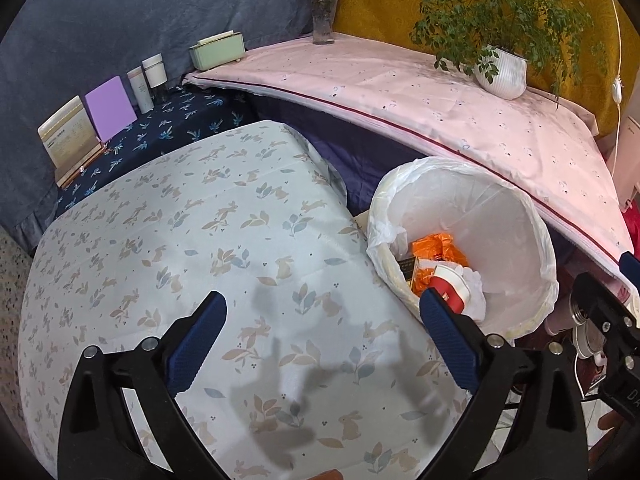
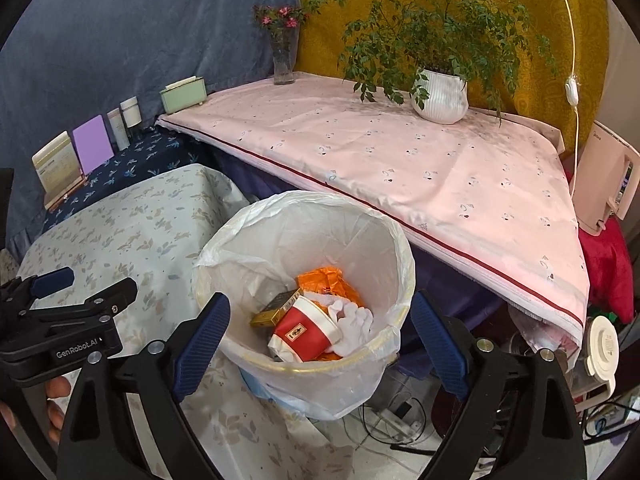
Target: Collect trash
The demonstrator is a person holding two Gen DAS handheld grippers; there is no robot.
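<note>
1. A round cream waste bin lined with a thin white plastic bag (image 2: 304, 264) stands on the floor between the table covered in a pale rabbit-print cloth (image 1: 192, 240) and the table covered in a pink cloth with a dark red stripe (image 2: 400, 160).
2. Inside it lie a red and white paper cup (image 2: 306, 336) on its side, crumpled orange wrapping (image 2: 328, 280), a dark and gold flat box (image 2: 276, 308) and white tissue (image 2: 356, 320).
3. The cup bears a small dark emblem; its writing is too small to read.
4. The left gripper (image 1: 320, 336) hangs over the rabbit-print cloth, jaws spread wide, nothing between them.
5. The right gripper (image 2: 320, 344) is over the bin, jaws likewise wide and empty.
6. The left gripper's body reads "GenRobot.AI" in the right wrist view.
</note>
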